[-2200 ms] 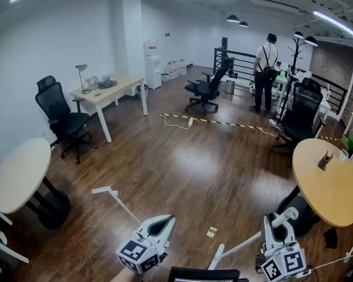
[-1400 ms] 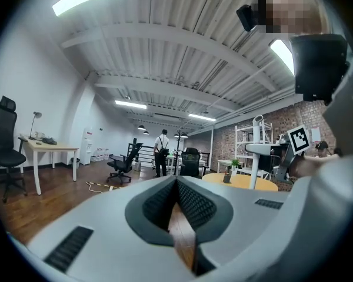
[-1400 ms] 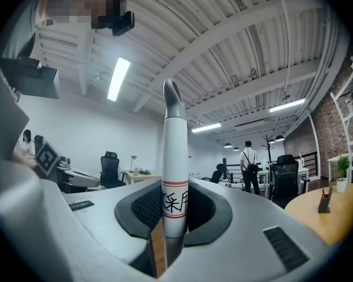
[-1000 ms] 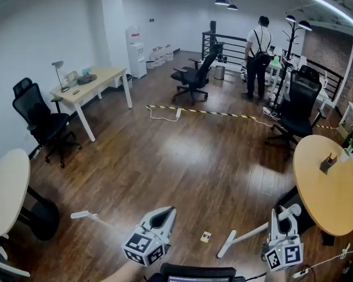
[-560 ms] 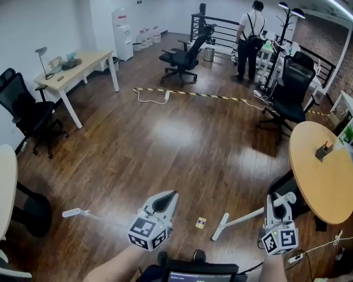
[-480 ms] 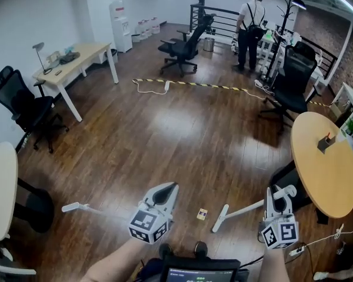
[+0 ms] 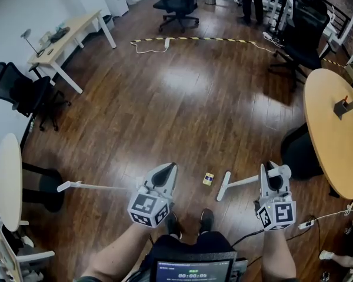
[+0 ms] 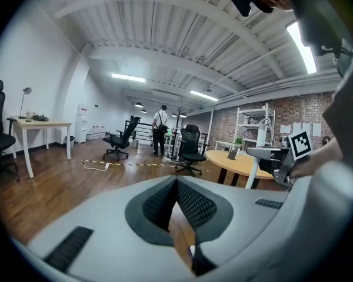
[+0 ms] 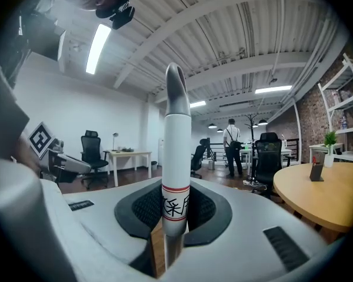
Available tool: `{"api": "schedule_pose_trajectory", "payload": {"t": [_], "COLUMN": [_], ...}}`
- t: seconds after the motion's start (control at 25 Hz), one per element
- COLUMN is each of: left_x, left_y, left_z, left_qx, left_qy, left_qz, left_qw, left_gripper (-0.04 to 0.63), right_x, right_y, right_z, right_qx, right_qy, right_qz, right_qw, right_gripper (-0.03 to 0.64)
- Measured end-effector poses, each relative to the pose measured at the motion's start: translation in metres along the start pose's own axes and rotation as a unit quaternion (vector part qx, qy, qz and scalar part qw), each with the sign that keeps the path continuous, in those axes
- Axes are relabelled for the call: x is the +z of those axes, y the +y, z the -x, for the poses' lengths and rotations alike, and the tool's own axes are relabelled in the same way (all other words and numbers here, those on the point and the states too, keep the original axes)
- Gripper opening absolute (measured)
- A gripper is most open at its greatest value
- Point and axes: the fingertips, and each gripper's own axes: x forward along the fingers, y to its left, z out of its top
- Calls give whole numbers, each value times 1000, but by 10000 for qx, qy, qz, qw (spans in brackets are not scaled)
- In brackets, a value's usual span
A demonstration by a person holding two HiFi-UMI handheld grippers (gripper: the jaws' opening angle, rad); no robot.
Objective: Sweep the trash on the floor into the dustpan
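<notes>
The trash is a small yellow packet (image 7: 208,179) lying on the dark wood floor between my two grippers. My right gripper (image 7: 273,170) is shut on a white broom pole (image 9: 176,175) with a red band and black print. The pole slants down left to a narrow white head (image 7: 222,187) resting on the floor just right of the packet. My left gripper (image 7: 168,169) has its jaws nearly together. A long thin white handle (image 7: 100,187) runs left from it to a small flat end (image 7: 62,186) on the floor. Only a white sliver (image 8: 192,251) shows deep between those jaws.
A round wooden table (image 7: 336,128) on a black base (image 7: 297,151) stands at the right, another round table (image 7: 7,181) at the left. A black office chair (image 7: 23,91), a desk (image 7: 65,35), floor tape (image 7: 194,39), a white cable (image 7: 320,218) and the person's shoes (image 7: 206,220) are nearby.
The head view has tilted steeply down toward the floor, so the grippers, packet and broom head sit higher in frame. The broom head stays just right of the packet.
</notes>
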Motion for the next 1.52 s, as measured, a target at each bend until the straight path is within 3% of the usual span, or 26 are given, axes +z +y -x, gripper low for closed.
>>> {"api": "schedule_pose_trajectory", "payload": {"t": [0.24, 0.48, 0.76, 0.96, 1.2, 1.32, 1.4, 1.52], "left_x": [-51, -87, -98, -109, -108, -111, -125, -126], "left_y": [-7, -22, -4, 29, 77, 102, 139, 243], "left_z": [-82, -130, -116, -79, -38, -11, 23, 113], "left_qx": [245, -244, 170, 617, 720, 657, 597, 606], "left_qy": [-35, -10, 315, 368, 335, 365, 483, 532], "left_qz": [159, 97, -43, 216, 320, 182, 63, 125], "left_qw": [9996, 9997, 9994, 9972, 9963, 9970, 9970, 9967], "left_gripper": [21, 26, 28, 27, 26, 26, 26, 26], "right_x": [-79, -147, -197, -207, -210, -214, -223, -215], "right_y": [-45, -66, -59, -27, 50, 96, 153, 290], "right_z": [-42, -70, -87, -114, -150, -159, -172, -206], "right_qx": [314, 402, 659, 1004, 1468, 1602, 1651, 1690], "right_qy": [302, 620, 1023, 1208, 1506, 1674, 1738, 1859], "right_qz": [132, 302, 485, 707, 631, 560, 635, 741], "right_qw": [9990, 9968, 9914, 9851, 9756, 9712, 9688, 9651], "right_gripper": [74, 74, 72, 71, 71, 72, 73, 74]}}
